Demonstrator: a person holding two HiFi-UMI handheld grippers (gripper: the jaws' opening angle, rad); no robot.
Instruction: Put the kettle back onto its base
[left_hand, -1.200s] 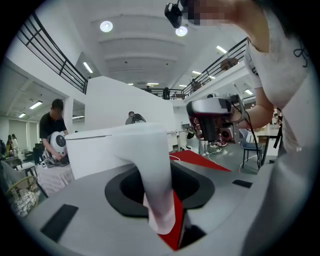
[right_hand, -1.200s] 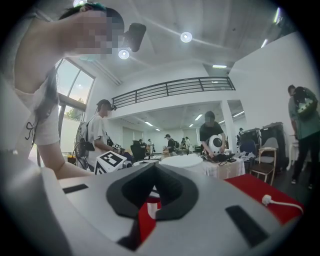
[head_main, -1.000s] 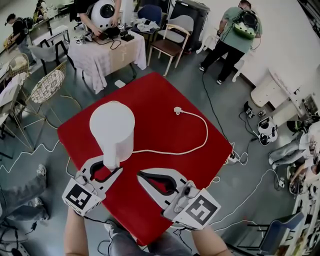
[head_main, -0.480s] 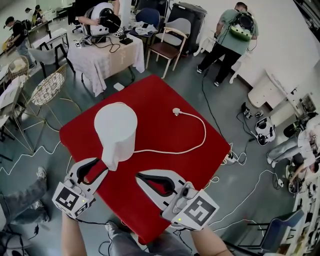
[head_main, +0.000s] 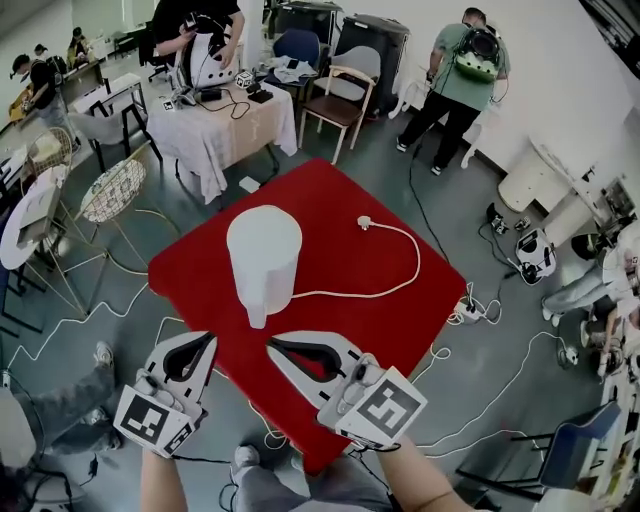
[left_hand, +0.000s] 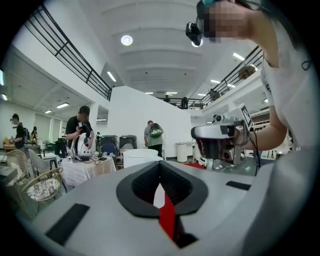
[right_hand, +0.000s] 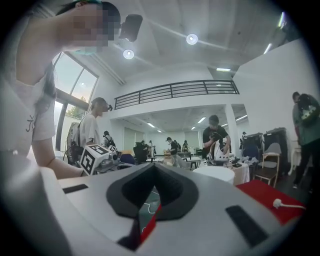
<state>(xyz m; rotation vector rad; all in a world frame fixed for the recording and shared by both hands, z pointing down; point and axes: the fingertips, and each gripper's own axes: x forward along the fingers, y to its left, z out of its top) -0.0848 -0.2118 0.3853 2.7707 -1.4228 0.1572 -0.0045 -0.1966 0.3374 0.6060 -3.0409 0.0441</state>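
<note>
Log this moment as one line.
kettle: upright on red table, ungripped | left tongs: just closed, empty, clear of kettle | right tongs: shut, empty | cord: on table

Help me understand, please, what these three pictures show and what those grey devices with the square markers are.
There is no robot here. A person holds a two-jaw gripper in each hand, and the marker cubes are part of those grippers. The head view comes from a camera on the person's head that looks steeply down. The left gripper shows at its left, with the right gripper beside it. The other two pictures come from a camera riding on each gripper, looking along its jaws into the room. On the red table stands a white kettle. A white cord runs from under it to a plug lying on the table. The kettle's base cannot be seen from above. Nothing is held: both grippers are shut and empty, short of the kettle. The left one's jaws have just closed on nothing.
</note>
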